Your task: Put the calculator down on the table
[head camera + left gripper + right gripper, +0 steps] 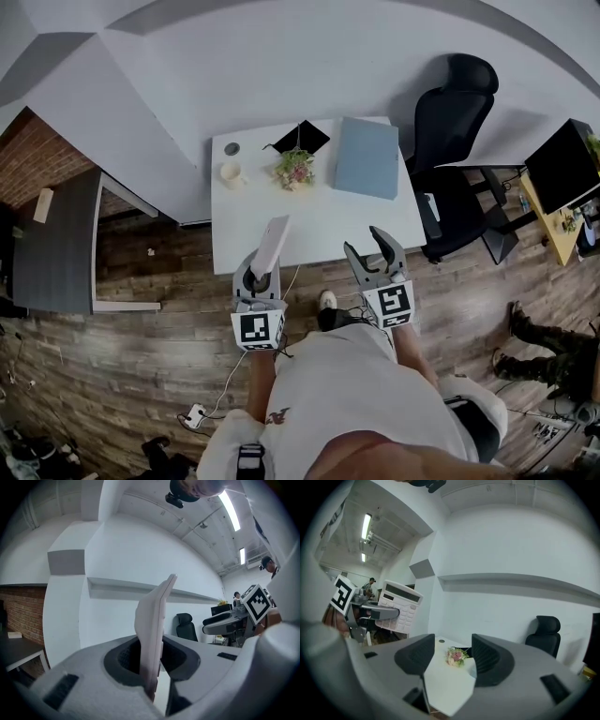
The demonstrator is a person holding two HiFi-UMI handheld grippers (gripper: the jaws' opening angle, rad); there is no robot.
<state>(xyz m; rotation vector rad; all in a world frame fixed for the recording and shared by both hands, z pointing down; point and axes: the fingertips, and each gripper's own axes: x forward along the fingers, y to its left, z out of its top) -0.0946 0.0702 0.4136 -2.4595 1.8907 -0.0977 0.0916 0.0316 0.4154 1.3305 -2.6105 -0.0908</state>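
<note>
My left gripper (263, 268) is shut on a white calculator (272, 246), which stands upright on its edge between the jaws, over the near edge of the white table (319, 225). In the left gripper view the calculator (152, 634) rises edge-on from between the jaws. From the right gripper view I see the calculator's (399, 612) keys and display at the left. My right gripper (373, 251) is open and empty, level with the left one at the table's near edge. Its jaws (449, 660) point over the table towards the flowers.
On the table stand a small flower bunch (294, 170), a white cup (231, 173), a black pad (302, 138), a small round lid (232, 148) and a blue folder (367, 157). A black office chair (452, 141) stands right of the table. A dark desk (58, 239) is at the left.
</note>
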